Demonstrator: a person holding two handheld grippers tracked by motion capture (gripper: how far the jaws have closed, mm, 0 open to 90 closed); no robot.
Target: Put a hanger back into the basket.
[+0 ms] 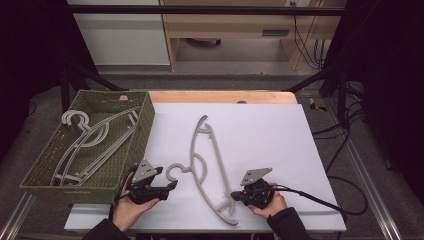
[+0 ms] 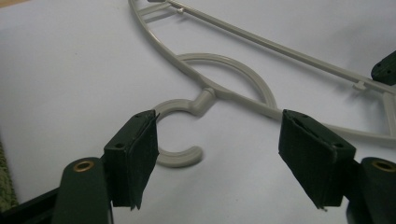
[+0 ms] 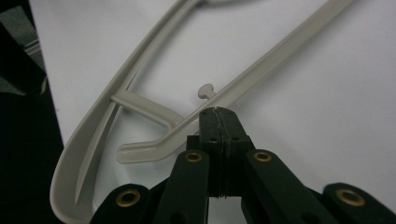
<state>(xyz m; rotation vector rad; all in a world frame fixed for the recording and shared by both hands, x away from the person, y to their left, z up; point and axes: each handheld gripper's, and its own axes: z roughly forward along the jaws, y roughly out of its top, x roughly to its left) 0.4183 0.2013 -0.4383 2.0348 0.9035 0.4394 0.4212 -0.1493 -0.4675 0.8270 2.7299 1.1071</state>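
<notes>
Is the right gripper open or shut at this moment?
Shut. In its own view the right gripper has both pads pressed flat together, beside the grey hanger's bar; nothing visible between them.

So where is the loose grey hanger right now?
In the high view, the hanger lies on the white sheet, right of the woven basket, between both tools.

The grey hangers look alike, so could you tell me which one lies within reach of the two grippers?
The hanger on the white sheet, lying alone between both grippers; the other hangers are piled in the green woven basket.
</notes>
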